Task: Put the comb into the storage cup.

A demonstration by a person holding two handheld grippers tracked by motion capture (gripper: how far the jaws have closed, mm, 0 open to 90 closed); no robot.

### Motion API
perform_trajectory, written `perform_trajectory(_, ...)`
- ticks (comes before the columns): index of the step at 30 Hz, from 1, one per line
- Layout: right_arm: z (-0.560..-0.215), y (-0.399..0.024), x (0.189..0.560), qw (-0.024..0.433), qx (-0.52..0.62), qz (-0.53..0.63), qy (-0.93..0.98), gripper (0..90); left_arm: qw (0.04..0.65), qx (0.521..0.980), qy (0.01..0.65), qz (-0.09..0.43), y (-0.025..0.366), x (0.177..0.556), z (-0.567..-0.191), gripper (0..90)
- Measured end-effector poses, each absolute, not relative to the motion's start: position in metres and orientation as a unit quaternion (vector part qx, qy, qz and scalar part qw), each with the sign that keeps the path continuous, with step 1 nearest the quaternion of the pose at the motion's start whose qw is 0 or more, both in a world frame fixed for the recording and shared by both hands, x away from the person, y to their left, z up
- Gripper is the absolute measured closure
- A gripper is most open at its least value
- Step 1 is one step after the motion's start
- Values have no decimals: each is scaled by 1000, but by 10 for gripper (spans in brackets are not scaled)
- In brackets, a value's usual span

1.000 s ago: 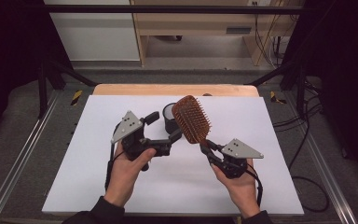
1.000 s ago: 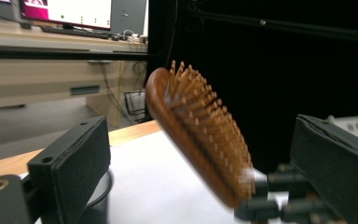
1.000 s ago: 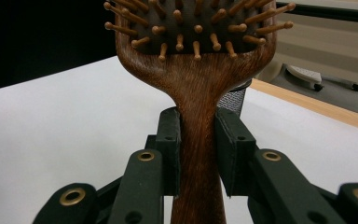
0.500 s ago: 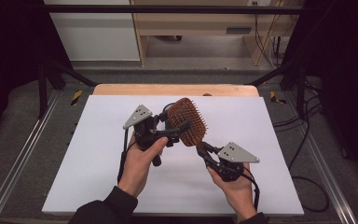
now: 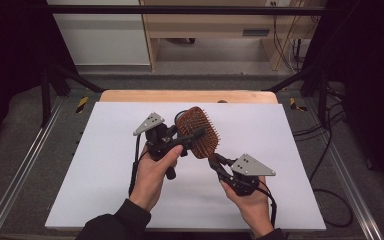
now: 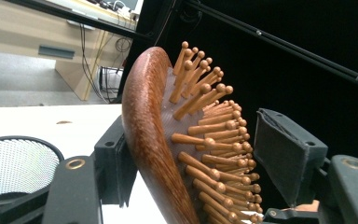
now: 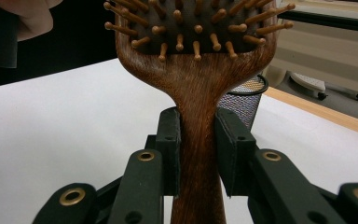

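Note:
A wooden paddle hairbrush (image 5: 198, 132) is held up over the white table top (image 5: 105, 150), its bristles facing right. My right gripper (image 5: 215, 161) is shut on the handle (image 7: 200, 140), one pad on each side. My left gripper (image 5: 192, 137) reaches around the brush head from the left. Its jaws have just been closing with the head (image 6: 154, 140) between them. One pad lies against the smooth wooden back. The other pad (image 6: 284, 156) stands a little off the bristle tips (image 6: 214, 135).
A black mesh cup (image 5: 181, 116) stands on the table just behind the brush, also seen as a mesh cup (image 6: 14, 163) beside the left jaw. A wooden strip (image 5: 190, 96) edges the table's far side. Dark frame rails run along both sides.
My left gripper moved right to the brush head, and its jaws narrowed around it. The right gripper and the brush stayed almost still.

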State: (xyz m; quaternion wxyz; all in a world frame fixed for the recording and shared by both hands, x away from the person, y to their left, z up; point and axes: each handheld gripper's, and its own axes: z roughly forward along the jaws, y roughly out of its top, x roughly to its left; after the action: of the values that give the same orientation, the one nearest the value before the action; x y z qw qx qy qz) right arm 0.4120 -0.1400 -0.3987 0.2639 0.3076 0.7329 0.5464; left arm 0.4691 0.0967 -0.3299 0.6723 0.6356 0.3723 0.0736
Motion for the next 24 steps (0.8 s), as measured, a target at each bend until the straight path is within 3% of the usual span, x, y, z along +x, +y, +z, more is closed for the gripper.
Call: perform_trajectory(24, -410, -137, 414, 248, 317, 545, 735, 726, 664, 632, 398, 40, 90, 469, -332, 512)
